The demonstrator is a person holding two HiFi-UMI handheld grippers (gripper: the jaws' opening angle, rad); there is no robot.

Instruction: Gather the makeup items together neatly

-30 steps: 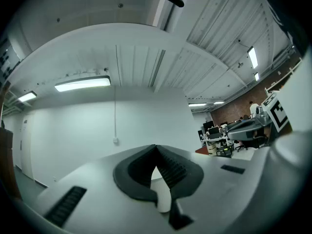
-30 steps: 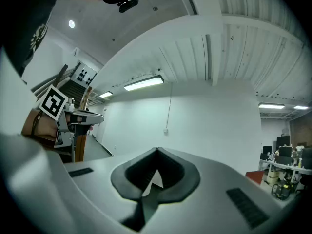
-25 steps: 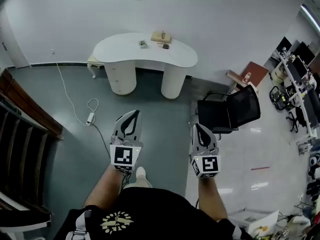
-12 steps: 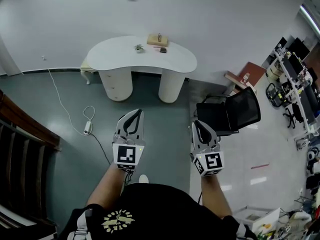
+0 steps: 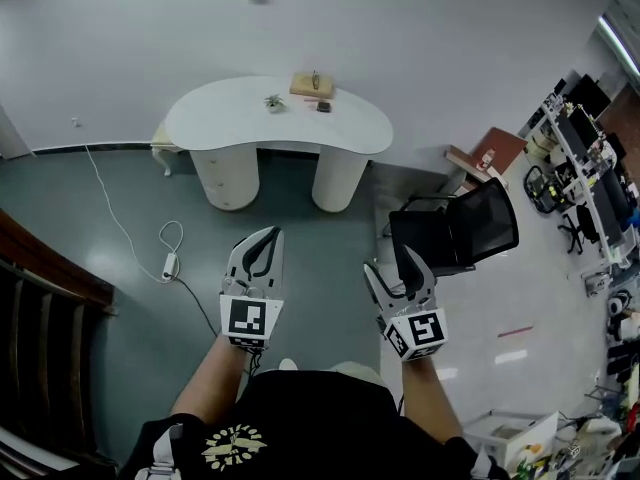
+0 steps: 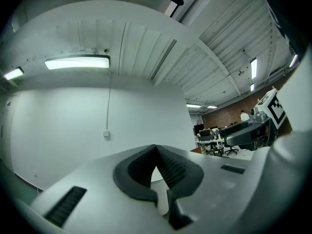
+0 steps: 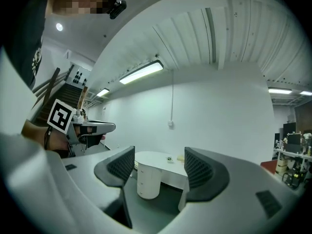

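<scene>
Makeup items: we take the few small things (image 5: 310, 90) on the white table (image 5: 215, 126), upper centre of the head view, to be them. They are too small for us to name singly.
Way from the fingers: straight ahead and well apart, with floor (image 5: 130, 198) between both grippers and the table.
Long axis: the table runs left to right across the frame, and the things sit in a short loose row toward its far edge.
Nearer hand: we judge the left gripper (image 5: 268, 233) slightly nearer, almost directly below the row. The right gripper (image 5: 390, 260) sits off toward the black chair (image 5: 455, 230).
Left gripper: clenched, pad tips meeting, nothing between.
Right gripper: its jaws have just been opening and stand wide, released, holding nothing. The table shows far off through the gap.
Coming move: we judge that a walk up to the table comes before any grasp.
</scene>
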